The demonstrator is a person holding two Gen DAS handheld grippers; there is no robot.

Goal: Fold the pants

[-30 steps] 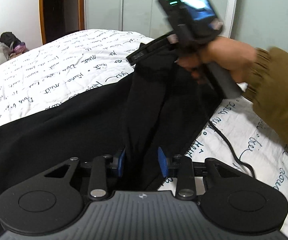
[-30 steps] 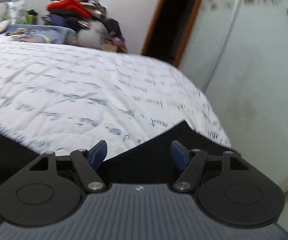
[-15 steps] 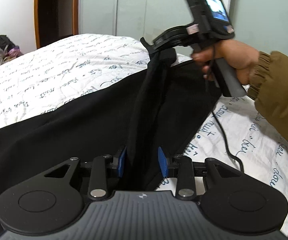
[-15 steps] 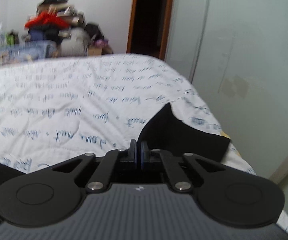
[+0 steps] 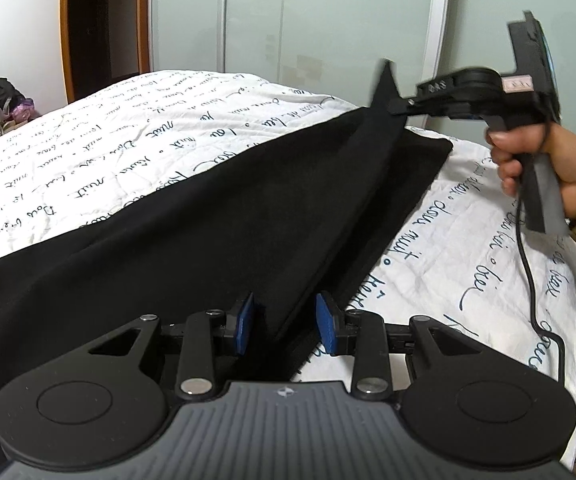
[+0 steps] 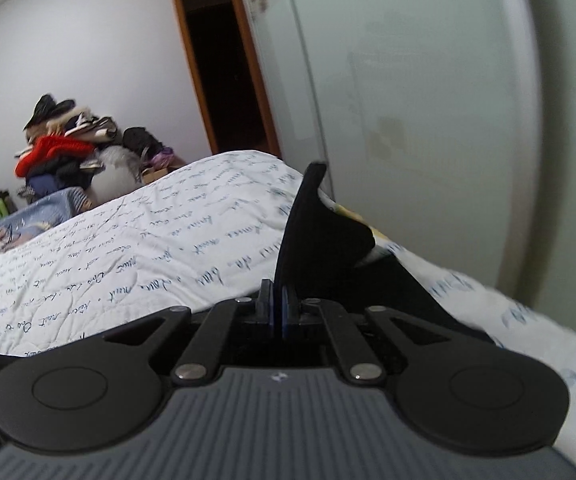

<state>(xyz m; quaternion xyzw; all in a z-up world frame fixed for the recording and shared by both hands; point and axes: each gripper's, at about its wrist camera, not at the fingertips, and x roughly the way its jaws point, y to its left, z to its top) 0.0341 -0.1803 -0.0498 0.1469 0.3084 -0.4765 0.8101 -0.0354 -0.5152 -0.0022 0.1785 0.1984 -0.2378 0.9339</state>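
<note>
Now that your right hand-held gripper (image 6: 277,310) has clamped down on the hem corner, where a second ago its jaws were standing spread around it, you are drawing that end of the pants (image 5: 207,220) out to the right and low over the bed (image 5: 107,152). Earlier the cloth was hanging bunched and steep from that grip; now it is stretching into a long, flat ridge running from the pinched corner back to your left hand-held gripper (image 5: 283,322). That one is keeping its place, its blue pads half spread with the folded edge lying between them; whether they are pressing it you cannot tell from here. By the look of it, you are straightening the leg before the fold. The pants are looking plain black, smooth and limp, lying lengthwise across the white printed quilt, with the far hem lifted off it.
</note>
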